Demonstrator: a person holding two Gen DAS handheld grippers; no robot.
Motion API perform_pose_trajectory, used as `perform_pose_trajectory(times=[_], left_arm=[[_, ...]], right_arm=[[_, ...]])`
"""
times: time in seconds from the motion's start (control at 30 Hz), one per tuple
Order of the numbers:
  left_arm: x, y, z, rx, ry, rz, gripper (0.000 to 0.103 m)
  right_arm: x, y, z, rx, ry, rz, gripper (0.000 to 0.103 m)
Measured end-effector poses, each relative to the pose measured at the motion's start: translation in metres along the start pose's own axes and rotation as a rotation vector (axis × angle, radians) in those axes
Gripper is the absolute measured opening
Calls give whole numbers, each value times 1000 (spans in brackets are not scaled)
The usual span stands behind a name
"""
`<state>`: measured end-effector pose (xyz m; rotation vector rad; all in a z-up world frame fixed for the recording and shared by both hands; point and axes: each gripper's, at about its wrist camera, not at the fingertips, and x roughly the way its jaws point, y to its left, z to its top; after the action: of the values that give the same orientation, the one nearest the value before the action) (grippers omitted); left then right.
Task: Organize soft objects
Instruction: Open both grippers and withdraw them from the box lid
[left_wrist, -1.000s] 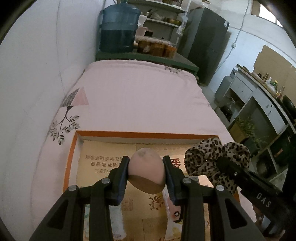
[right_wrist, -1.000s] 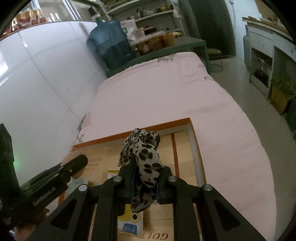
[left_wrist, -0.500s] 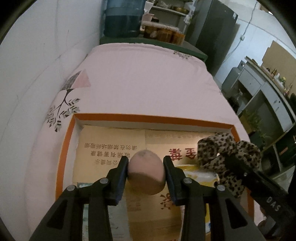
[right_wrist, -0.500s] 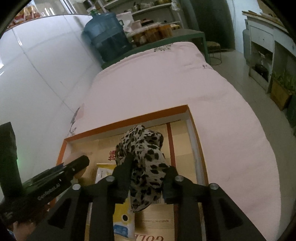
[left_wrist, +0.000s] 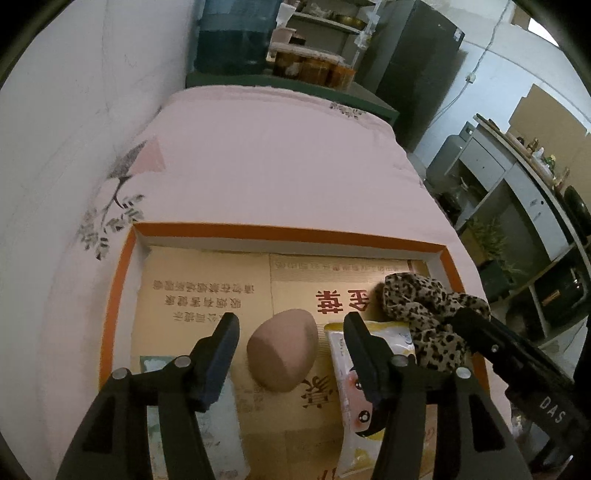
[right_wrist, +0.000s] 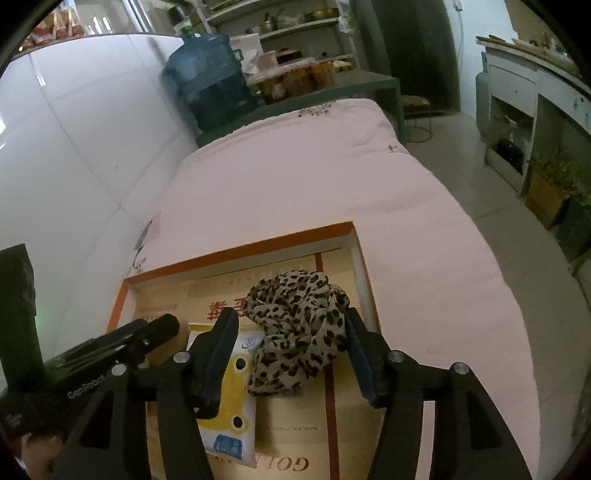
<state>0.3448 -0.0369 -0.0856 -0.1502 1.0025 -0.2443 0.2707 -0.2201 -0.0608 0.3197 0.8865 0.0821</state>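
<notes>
A pink egg-shaped sponge (left_wrist: 282, 349) lies on the cardboard floor of an orange-rimmed box (left_wrist: 284, 233). My left gripper (left_wrist: 290, 334) is open, its fingers either side of the sponge and apart from it. A leopard-print scarf (right_wrist: 299, 325) lies bunched in the box's right part, also seen in the left wrist view (left_wrist: 424, 308). My right gripper (right_wrist: 288, 345) is open around the scarf, jaws wide. The orange rim of the box (right_wrist: 240, 253) shows in the right wrist view too.
The box sits on a pink bed cover (left_wrist: 273, 155) beside a white wall (left_wrist: 74, 110). A yellow-white tissue pack (right_wrist: 231, 391) lies in the box. A blue water jug (right_wrist: 207, 81) and shelves stand beyond the bed. Cabinets and plants stand right.
Both grippers came down into the box and opened. The left let go of the pink sponge; the right let go of the leopard scarf. Both objects now rest on the box floor.
</notes>
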Motion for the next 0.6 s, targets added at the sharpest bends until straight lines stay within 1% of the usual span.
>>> perform_pose_trajectory(times=[0.13, 0.3, 0.4, 0.53, 0.6], left_arm=[[-9, -6, -2, 28, -11, 10, 58], [-28, -16, -6, 93, -32, 40, 58], [-48, -25, -12, 154, -97, 95, 58], [-75, -28, -21, 165, -171, 89, 58], [-89, -27, -25, 158, -206, 101, 58]], right_arm=[[-6, 0, -1, 1, -6, 0, 60], [-22, 2, -4, -4, -26, 2, 60], [-34, 6, -7, -17, -45, 1, 60], [-53, 14, -12, -47, -70, 0, 60], [-65, 19, -17, -64, -86, -5, 60]])
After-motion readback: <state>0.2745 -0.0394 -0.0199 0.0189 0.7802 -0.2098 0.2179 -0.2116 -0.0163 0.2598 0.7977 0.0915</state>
